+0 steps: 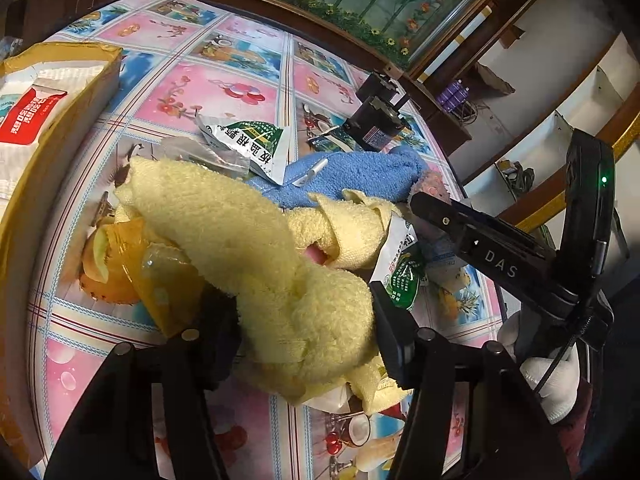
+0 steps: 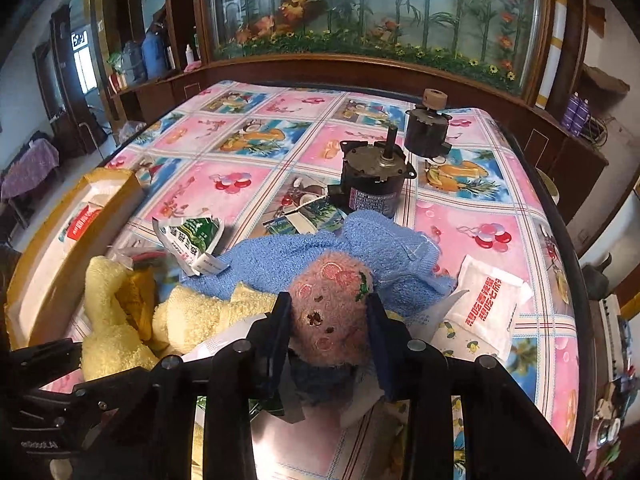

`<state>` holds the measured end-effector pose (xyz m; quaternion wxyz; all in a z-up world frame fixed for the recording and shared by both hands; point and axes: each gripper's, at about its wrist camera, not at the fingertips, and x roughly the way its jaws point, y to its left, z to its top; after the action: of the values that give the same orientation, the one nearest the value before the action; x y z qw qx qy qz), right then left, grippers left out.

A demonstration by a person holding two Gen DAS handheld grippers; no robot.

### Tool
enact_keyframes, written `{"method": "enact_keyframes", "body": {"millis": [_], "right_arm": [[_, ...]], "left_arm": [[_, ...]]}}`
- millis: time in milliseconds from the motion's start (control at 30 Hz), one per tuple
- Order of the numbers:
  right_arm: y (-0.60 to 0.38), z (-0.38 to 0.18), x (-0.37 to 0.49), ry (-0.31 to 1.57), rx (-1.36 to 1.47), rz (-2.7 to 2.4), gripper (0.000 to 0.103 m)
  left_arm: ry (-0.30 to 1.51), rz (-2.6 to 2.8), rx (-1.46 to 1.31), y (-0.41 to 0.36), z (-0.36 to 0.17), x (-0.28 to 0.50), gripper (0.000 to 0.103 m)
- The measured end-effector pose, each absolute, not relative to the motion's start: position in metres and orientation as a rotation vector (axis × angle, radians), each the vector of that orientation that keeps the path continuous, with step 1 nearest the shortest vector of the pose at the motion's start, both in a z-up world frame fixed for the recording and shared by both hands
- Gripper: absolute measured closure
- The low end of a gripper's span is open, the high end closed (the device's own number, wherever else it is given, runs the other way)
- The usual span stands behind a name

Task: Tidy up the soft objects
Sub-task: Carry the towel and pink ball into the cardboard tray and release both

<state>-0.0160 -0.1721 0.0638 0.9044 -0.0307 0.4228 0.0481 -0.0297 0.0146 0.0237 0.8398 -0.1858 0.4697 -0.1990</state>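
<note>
The fruit-print surface [image 2: 248, 184] carries a heap beside my cardboard box [image 1: 60, 128]. My left claw [image 1: 308, 316] grips the yellow towel [image 1: 240, 232] lying over the blue towel [image 2: 320, 248]. My right claw [image 2: 328, 320] pinches the pink plush [image 2: 332, 300] atop that pile.

Dark wood cabinet [image 2: 360, 70], glass panel of painted bamboo [image 2: 372, 4], bright doorway [image 2: 84, 66] far left
</note>
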Motion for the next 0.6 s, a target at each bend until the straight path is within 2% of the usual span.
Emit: {"method": "enact_keyframes", "body": {"millis": [300,433,600], "right_arm": [[-0.189,0.113,-0.069,0.736,0.180,0.210,0.065],[-0.200,0.129,-0.077,0.680,0.627,0.627,0.066],[-0.176,0.100,-0.051,0.713,1.095,1.080,0.066]], "left_arm": [[0.890,-0.451,-0.449,0.040,0.055,-0.055,0.047],[0.866,-0.462,-0.444,0.047,0.064,-0.067,0.047],[0.862,-0.455,-0.459,0.058,0.063,-0.075,0.047]]}}
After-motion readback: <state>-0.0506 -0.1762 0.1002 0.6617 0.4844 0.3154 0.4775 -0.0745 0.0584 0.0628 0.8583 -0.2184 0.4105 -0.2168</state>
